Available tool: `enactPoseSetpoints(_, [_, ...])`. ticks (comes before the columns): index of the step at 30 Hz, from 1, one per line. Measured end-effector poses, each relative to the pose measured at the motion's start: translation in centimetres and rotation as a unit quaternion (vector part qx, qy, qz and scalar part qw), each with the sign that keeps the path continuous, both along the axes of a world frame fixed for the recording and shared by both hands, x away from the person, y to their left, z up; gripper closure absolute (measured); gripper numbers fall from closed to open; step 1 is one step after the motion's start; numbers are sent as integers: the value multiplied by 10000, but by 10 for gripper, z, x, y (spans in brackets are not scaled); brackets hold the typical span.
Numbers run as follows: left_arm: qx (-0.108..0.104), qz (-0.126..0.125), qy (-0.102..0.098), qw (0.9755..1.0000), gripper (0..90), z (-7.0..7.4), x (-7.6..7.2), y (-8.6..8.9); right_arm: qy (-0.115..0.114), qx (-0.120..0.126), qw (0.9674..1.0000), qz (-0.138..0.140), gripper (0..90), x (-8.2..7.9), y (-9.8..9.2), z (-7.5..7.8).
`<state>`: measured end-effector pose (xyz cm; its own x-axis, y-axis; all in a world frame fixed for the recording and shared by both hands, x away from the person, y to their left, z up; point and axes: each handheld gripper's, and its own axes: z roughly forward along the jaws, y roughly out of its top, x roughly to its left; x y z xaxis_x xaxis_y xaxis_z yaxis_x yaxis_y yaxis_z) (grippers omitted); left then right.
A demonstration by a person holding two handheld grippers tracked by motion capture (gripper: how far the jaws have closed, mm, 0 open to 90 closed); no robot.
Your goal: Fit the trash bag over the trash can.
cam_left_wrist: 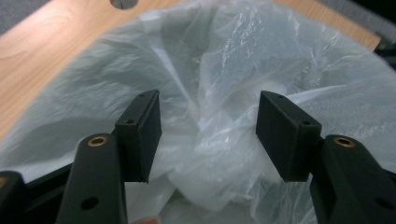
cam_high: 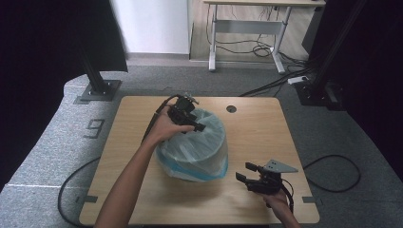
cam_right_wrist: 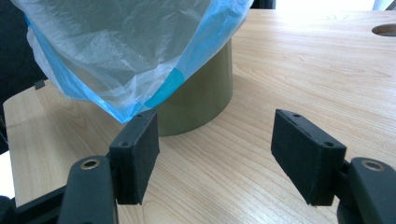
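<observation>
A round olive bin (cam_right_wrist: 201,102) stands in the middle of the wooden table (cam_high: 266,133), lined with a clear plastic bag (cam_high: 192,147) whose blue-edged rim hangs down over the outside (cam_right_wrist: 130,51). My left gripper (cam_high: 198,124) hovers over the bin's far left rim and points into it. In the left gripper view its jaws stand open (cam_left_wrist: 208,135) above the crumpled bag (cam_left_wrist: 224,84), with the pads off the film. My right gripper (cam_high: 242,171) rests low at the bin's near right, open (cam_right_wrist: 215,154), with bare table between its jaws.
A round cable hole (cam_high: 231,109) sits near the table's far edge. Black stand posts rise at the left (cam_high: 97,80) and right (cam_high: 318,90) behind the table. A white desk frame (cam_high: 247,28) and floor cables lie beyond.
</observation>
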<state>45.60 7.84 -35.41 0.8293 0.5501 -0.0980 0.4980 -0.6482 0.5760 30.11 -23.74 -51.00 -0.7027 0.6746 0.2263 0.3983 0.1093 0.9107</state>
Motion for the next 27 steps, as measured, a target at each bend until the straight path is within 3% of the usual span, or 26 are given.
enactPoseSetpoints(10, [400, -149, 357, 9984, 392, -15, 7, -18, 40, -23, 10000, 21, 320, 0, -2, 1])
enactPoseSetpoints(14, [543, -180, 386, 9976, 374, -19, 8, -20, 55, -48, 10000, 35, 321, 1, -2, 0])
enactPoseSetpoints(16, [499, -186, 307, 9981, 365, -17, 6, -18, 71, -65, 9999, 39, 321, 1, -2, 0])
enactPoseSetpoints(21, [25, -119, -18, 9999, 355, 6, -6, -1, 72, -52, 10000, 27, 321, 0, -3, 0])
enactPoseSetpoints(27, [-205, -71, -105, 9997, 335, 23, -23, 26, 103, -88, 9999, 13, 321, 1, -1, -2])
